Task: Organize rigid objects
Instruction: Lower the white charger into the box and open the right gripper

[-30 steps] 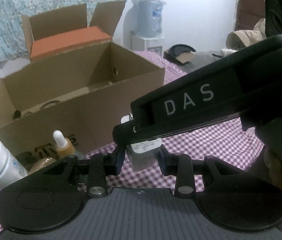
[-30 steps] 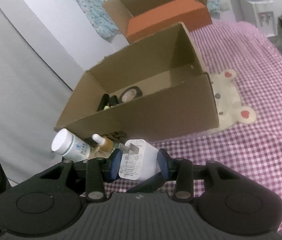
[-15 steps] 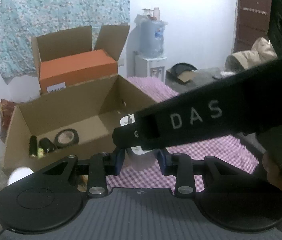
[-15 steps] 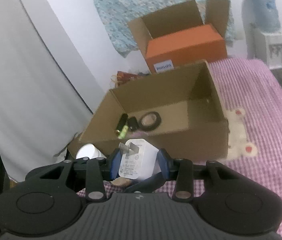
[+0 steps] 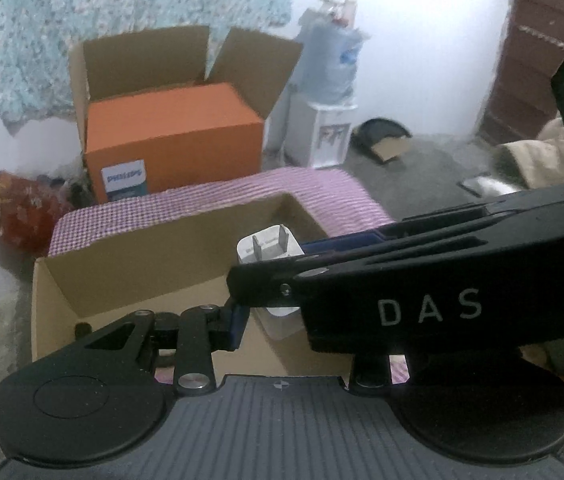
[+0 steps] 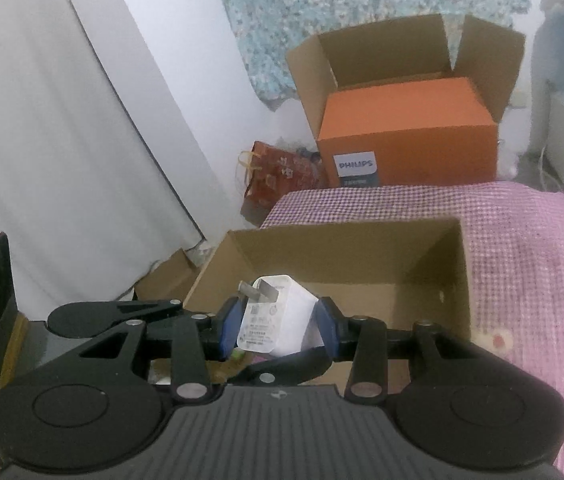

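Both views are dimly and evenly lit, seemingly from overhead, with soft shadows. Straight lines are bent towards the fisheye edges, and slight blur softens everything.

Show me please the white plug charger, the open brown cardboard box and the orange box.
white plug charger [image 6: 278,326]: right wrist view, its labelled face.
open brown cardboard box [image 6: 345,256]: right wrist view, inner back wall.
orange box [image 6: 405,136]: right wrist view, front face.
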A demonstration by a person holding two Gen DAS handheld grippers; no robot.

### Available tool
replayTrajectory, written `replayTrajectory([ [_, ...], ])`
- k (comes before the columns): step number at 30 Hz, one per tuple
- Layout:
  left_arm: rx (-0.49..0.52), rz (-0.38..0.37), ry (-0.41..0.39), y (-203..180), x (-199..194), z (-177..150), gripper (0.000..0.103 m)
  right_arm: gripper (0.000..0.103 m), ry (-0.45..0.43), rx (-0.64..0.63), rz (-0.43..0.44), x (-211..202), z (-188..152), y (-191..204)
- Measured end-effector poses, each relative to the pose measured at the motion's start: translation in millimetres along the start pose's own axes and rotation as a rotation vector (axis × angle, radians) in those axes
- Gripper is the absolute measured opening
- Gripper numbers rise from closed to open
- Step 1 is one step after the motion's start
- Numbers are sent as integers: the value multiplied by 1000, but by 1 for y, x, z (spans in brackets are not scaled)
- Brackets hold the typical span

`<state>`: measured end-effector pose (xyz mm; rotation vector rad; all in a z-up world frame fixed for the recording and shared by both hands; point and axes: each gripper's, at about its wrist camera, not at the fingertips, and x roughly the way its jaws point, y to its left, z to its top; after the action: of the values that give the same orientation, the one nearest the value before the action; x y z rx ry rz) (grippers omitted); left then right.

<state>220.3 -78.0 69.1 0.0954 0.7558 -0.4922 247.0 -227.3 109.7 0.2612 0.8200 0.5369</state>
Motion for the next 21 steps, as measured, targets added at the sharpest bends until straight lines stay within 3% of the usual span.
replayTrajectory([
  [5, -48, 30, 108, 24, 46, 20, 33, 43, 79, 56, 28, 51, 28, -29],
  [13, -118, 73, 288, 52, 117, 24, 30, 40, 219, 172, 73, 130, 33, -77],
  [21, -150, 92, 346, 64, 149, 21, 31, 37, 268, 212, 77, 169, 33, -100],
])
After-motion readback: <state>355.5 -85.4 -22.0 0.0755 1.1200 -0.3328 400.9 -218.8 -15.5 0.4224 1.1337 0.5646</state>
